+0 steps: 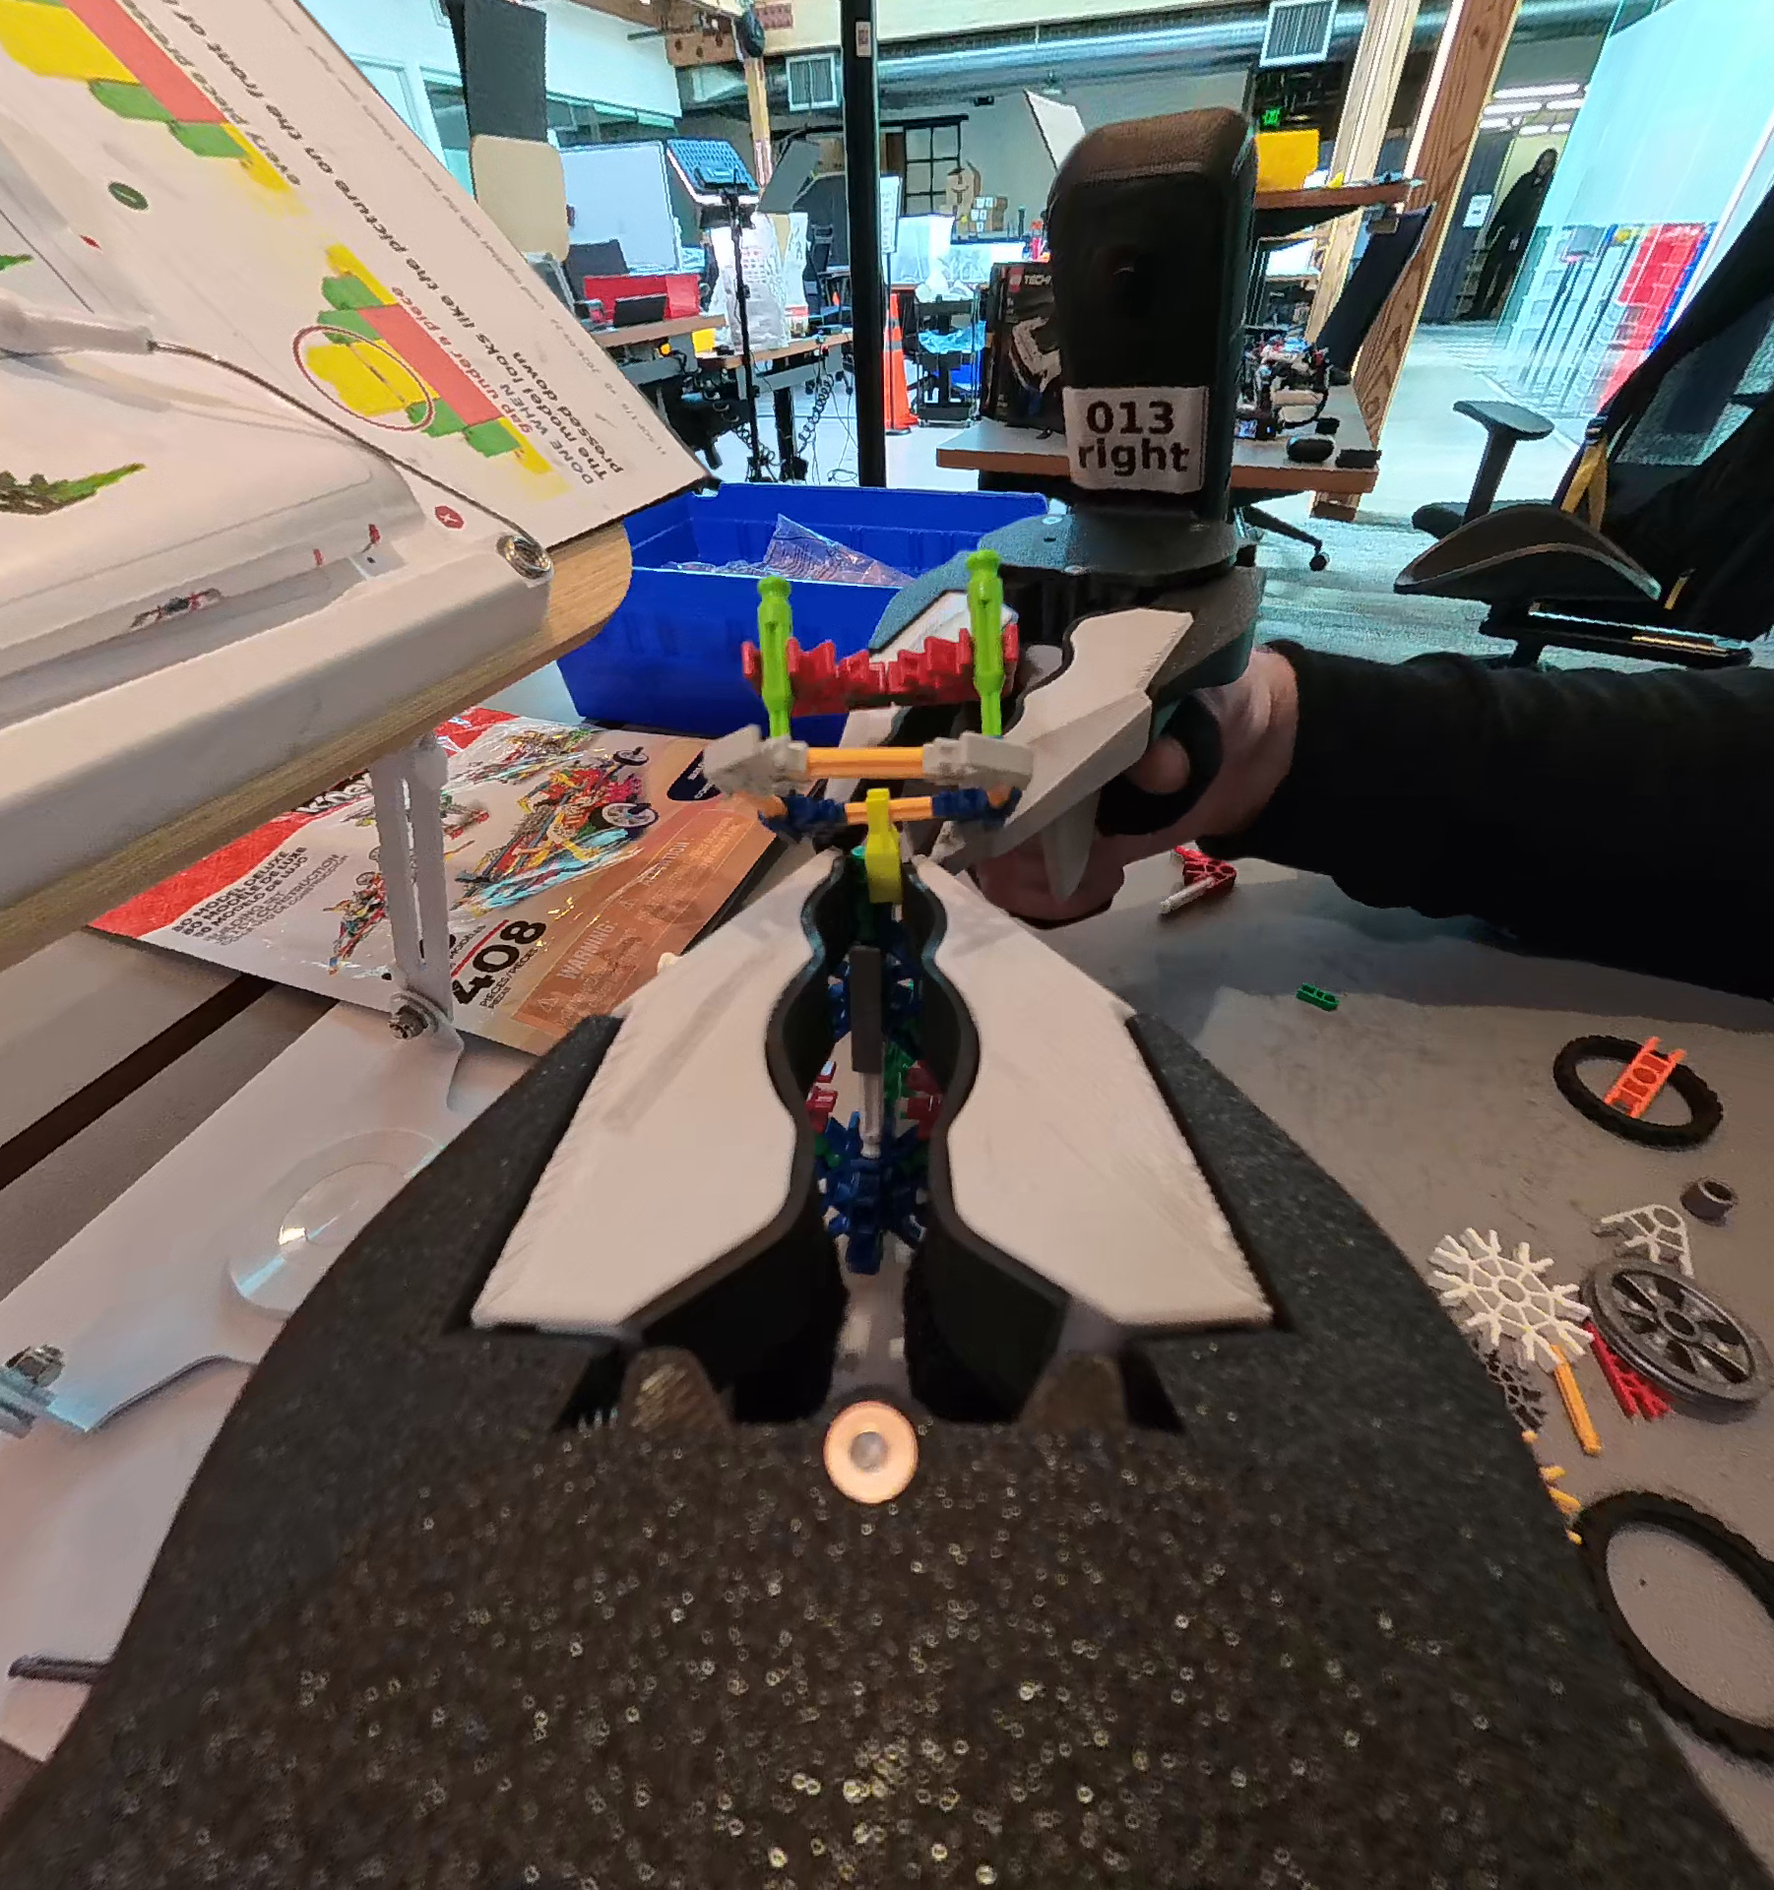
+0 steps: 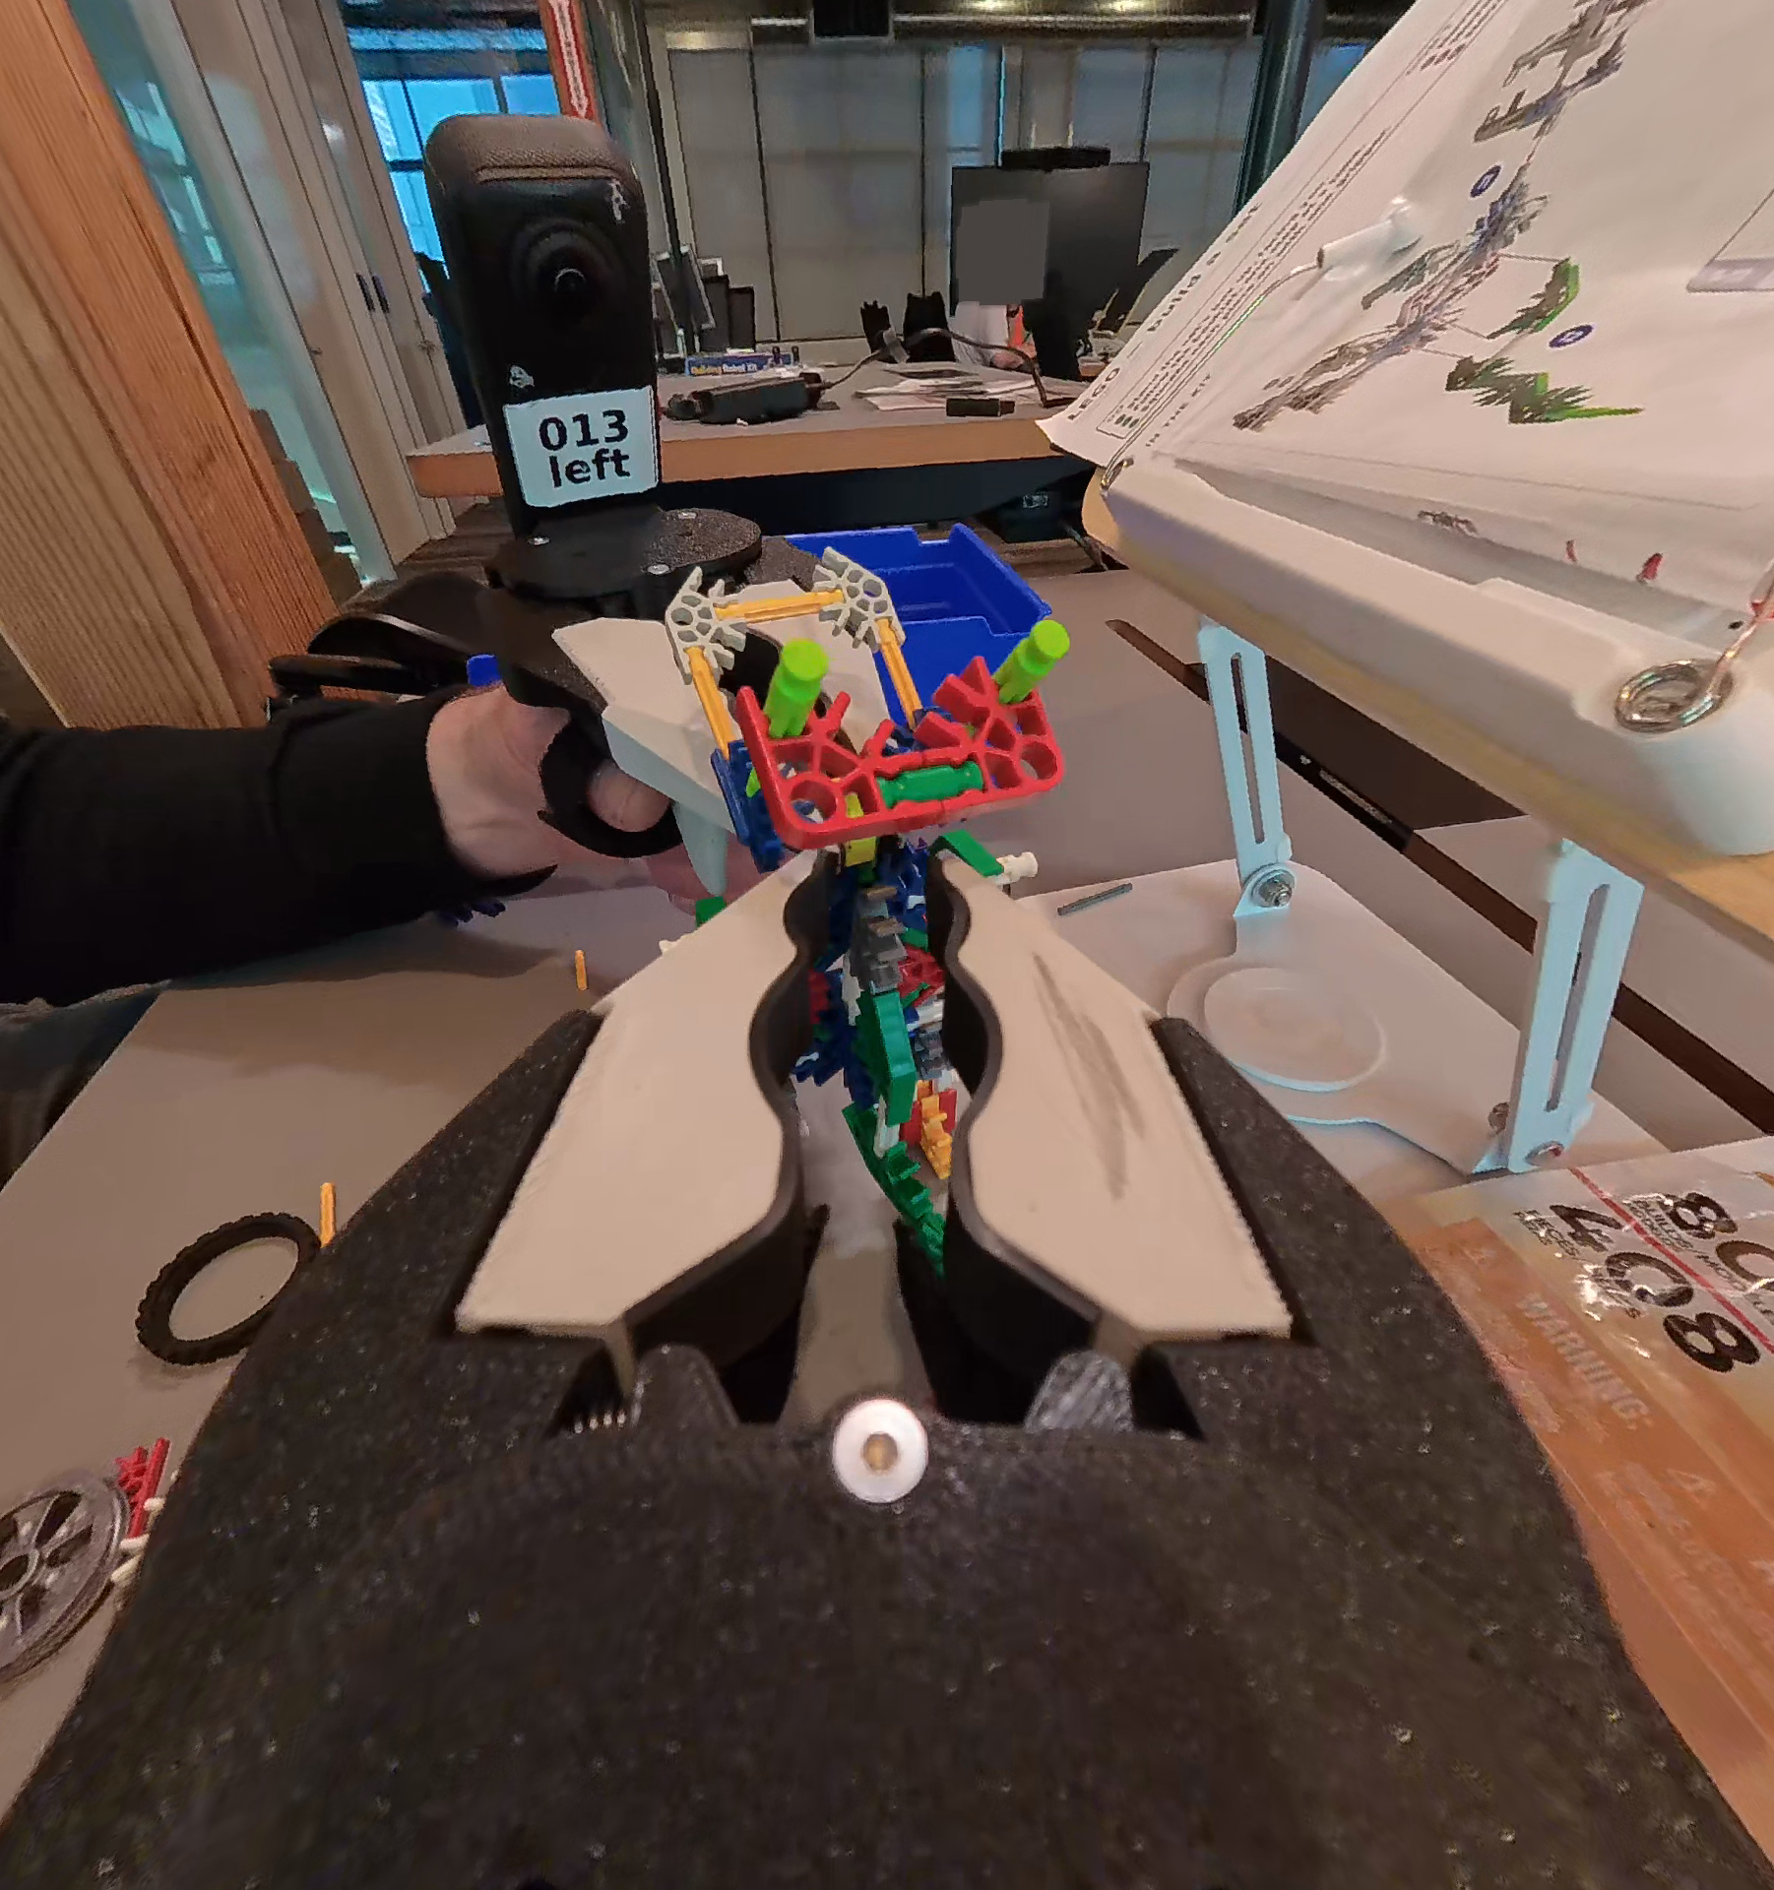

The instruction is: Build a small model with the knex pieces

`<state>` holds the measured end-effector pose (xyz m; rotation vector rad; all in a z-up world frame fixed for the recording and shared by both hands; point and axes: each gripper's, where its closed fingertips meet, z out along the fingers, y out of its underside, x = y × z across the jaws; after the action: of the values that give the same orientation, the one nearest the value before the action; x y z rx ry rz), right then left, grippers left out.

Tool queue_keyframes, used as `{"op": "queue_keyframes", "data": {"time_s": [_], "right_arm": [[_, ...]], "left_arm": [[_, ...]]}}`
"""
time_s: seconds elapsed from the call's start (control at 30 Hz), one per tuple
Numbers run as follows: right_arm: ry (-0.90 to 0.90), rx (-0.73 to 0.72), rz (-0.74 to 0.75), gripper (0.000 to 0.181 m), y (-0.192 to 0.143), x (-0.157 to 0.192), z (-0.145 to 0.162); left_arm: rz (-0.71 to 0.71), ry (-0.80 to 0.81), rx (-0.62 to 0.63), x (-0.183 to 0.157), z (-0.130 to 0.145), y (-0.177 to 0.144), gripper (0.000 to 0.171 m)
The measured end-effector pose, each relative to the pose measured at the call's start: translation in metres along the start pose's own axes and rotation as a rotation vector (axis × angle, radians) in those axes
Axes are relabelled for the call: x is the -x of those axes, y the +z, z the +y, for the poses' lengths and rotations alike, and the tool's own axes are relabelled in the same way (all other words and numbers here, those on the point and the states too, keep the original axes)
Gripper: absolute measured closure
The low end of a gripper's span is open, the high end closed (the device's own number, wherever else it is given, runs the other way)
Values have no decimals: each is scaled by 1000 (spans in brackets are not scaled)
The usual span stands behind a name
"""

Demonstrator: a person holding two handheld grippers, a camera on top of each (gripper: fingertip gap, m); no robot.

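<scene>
Two grippers clamp one toy model

Both grippers grasp the same toy model (image 2: pixel 893 777), held above the grey table (image 1: pixel 1374 1074) at frame centre. The left gripper (image 1: pixel 868 880) is clenched on its blue and green lower part; the right gripper (image 2: pixel 878 880) is clenched on it too. One red frame tops the model, with two lime rods, two grey connectors and yellow rods. Two black tyres (image 1: pixel 1701 1626) and one spoked wheel (image 1: pixel 1676 1330) lie lower right in the left wrist view. One blue bin (image 1: pixel 719 603) sits behind.
</scene>
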<state>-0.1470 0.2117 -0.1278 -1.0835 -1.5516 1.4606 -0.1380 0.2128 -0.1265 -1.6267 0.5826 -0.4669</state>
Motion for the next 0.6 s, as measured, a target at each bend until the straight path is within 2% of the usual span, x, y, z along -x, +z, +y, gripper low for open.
{"op": "queue_keyframes", "data": {"time_s": [0.17,0.6], "right_arm": [[-1,5,-12,178,3,6,-1],[40,23,2,181,2,9,-4]], "left_arm": [[2,0,-7,1,-1,-1,168],[-23,52,-40,-1,-5,-2,171]]}}
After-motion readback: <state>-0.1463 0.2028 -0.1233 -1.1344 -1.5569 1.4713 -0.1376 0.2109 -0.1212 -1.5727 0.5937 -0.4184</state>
